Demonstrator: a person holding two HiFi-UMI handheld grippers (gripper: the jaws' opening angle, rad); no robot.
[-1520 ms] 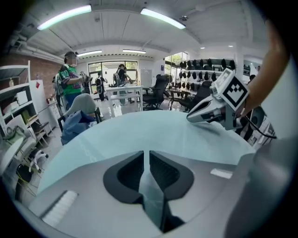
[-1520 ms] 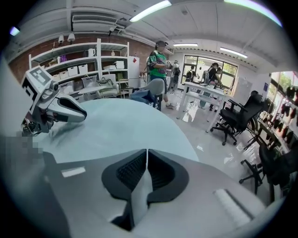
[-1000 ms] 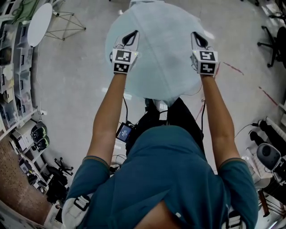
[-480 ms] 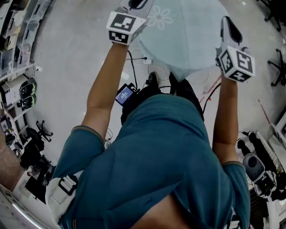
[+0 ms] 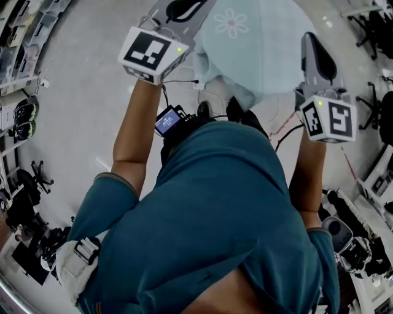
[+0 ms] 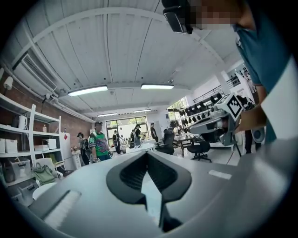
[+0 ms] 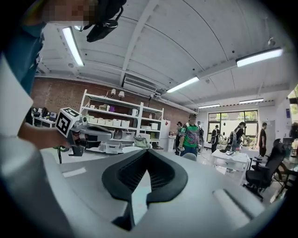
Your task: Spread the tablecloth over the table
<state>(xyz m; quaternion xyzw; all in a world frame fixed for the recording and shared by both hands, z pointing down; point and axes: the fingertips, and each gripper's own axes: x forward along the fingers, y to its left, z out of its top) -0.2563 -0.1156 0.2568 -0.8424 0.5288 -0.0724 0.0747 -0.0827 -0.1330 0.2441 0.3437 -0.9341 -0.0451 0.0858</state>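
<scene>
A pale blue tablecloth with a flower print hangs between my two raised grippers, in front of the person's body. My left gripper is shut on one edge of it, and a strip of cloth shows between its jaws. My right gripper is shut on the other edge, with cloth pinched in its jaws too. Both grippers point out into the room at about head height. Each sees the other: the right gripper and the left gripper. No table shows under the cloth.
Several people stand further back in the room, one in a green shirt. Shelves line a brick wall. Office chairs stand at the right. A small screen device hangs at the person's waist, with cables on the floor.
Both grippers have risen toward the head camera, carrying the cloth up with them. The cloth now hangs higher and shows less of its lower part.
</scene>
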